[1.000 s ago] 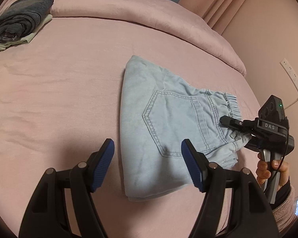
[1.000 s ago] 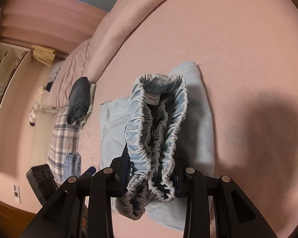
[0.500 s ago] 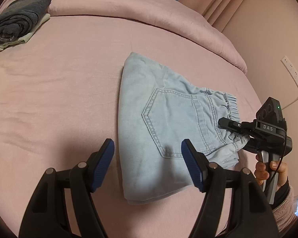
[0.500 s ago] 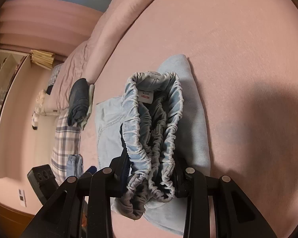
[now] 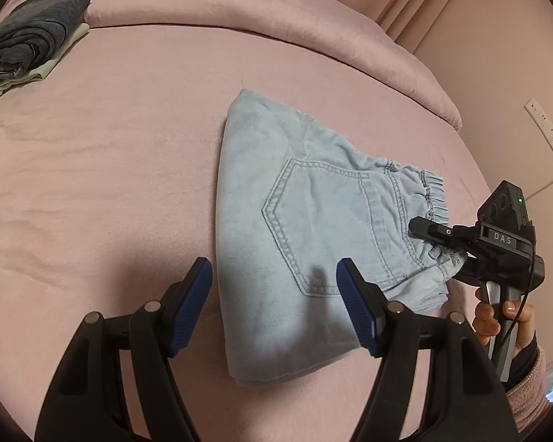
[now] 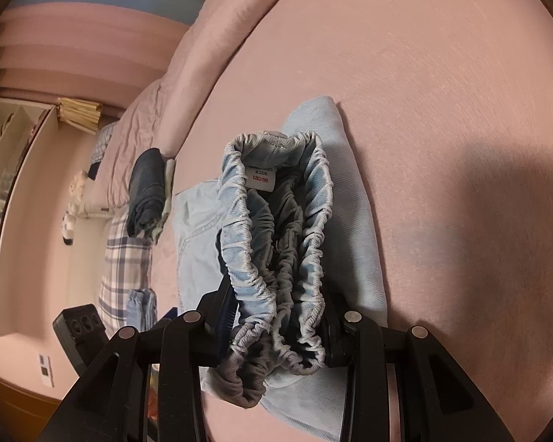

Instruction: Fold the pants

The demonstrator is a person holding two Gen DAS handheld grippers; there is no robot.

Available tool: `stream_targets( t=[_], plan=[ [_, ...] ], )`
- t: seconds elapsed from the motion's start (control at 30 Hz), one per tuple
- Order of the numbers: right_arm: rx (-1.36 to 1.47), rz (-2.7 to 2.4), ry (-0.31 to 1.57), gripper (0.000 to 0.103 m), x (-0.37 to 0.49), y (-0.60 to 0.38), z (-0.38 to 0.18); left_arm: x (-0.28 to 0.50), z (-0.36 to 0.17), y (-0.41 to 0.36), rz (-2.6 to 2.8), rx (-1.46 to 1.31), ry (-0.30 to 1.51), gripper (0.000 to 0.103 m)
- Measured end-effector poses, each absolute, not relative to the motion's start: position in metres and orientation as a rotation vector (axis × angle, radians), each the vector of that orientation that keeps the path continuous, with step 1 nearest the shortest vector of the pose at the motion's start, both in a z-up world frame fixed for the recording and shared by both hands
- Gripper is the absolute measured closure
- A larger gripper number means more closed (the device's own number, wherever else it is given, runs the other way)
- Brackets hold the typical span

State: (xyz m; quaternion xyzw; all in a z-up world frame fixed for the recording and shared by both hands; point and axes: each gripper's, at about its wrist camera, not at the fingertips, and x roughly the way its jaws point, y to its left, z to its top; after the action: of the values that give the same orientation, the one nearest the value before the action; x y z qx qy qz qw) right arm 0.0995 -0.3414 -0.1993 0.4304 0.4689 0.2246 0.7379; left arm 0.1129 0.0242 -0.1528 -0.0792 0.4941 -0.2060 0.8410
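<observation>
The soft, light blue denim pants [image 5: 313, 228] lie folded on the pink bed [image 5: 110, 147]. The right gripper [image 6: 276, 316] pinches their stretchy waistband [image 6: 276, 228], probably to lift it for one more fold. The left gripper [image 5: 274, 294] waits above, wide and empty. I see no boxes or baskets.

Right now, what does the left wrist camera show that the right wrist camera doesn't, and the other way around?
Only the left wrist view shows the back pocket, the person's hand on the right handle, and the open, empty left hand-held gripper above the cloth. Only the right wrist view shows the size label inside the elastic waistband, a plaid cloth and shelves. Both show the light blue pants, the right hand-held gripper shut on the waistband, the dark folded clothes and the pink bed.
</observation>
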Motion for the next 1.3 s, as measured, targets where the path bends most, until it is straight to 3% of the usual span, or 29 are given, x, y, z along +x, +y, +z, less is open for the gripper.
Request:
stream_targets(
  t=[0.17,0.4,0.67,0.9,1.13,1.3],
  plan=[
    [0.947,0.494,1.022,0.066,0.096,-0.344,-0.198,0.114,-0.155,0.025,-0.432,-0.162,1.048,0.033],
    [0.854,0.383,0.977,0.05,0.079,-0.358,-0.174,0.114,-0.16,0.029,-0.424,-0.161,1.054,0.033],
    [0.515,0.321,0.856,0.049,0.059,-0.335,-0.121,0.112,-0.164,0.022,-0.425,-0.14,1.064,0.033],
    [0.255,0.491,0.84,0.069,0.054,-0.264,-0.11,0.109,-0.163,0.024,-0.417,-0.12,1.059,0.033],
    [0.033,0.521,0.952,0.07,0.044,-0.22,-0.14,0.109,-0.171,0.028,-0.394,-0.13,1.076,0.033],
    [0.088,0.564,0.986,0.07,0.05,-0.235,-0.142,0.101,-0.176,0.032,-0.413,-0.159,1.092,0.033]
  ],
)
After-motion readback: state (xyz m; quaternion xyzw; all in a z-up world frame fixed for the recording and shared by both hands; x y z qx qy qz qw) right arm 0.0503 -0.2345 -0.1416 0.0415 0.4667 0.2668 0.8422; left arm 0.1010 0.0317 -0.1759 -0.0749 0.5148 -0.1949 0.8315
